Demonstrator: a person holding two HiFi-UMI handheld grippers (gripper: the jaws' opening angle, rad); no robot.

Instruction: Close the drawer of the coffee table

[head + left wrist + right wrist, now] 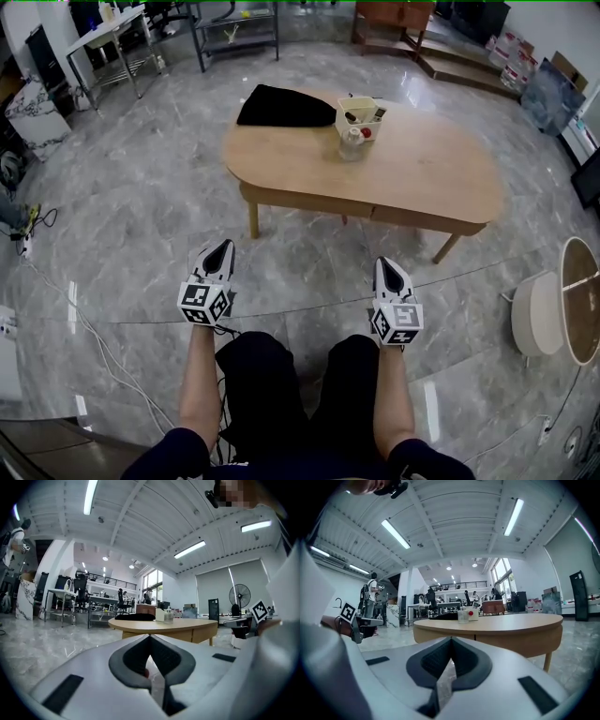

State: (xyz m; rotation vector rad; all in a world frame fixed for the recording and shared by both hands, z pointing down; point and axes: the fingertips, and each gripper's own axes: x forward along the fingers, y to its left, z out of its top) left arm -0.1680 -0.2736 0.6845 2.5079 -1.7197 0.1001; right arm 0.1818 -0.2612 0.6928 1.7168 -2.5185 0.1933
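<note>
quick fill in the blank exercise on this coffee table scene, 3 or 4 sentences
The left hand-held gripper and the right hand-held gripper both have their jaws ____.
The cloth lying on the coffee table is ____ in colour.
The hand-held gripper on the cloth's side of the table is the ____ one.
The glass jar stands ____ the table, close by the cream box.
Missing words: shut; black; left; on
</note>
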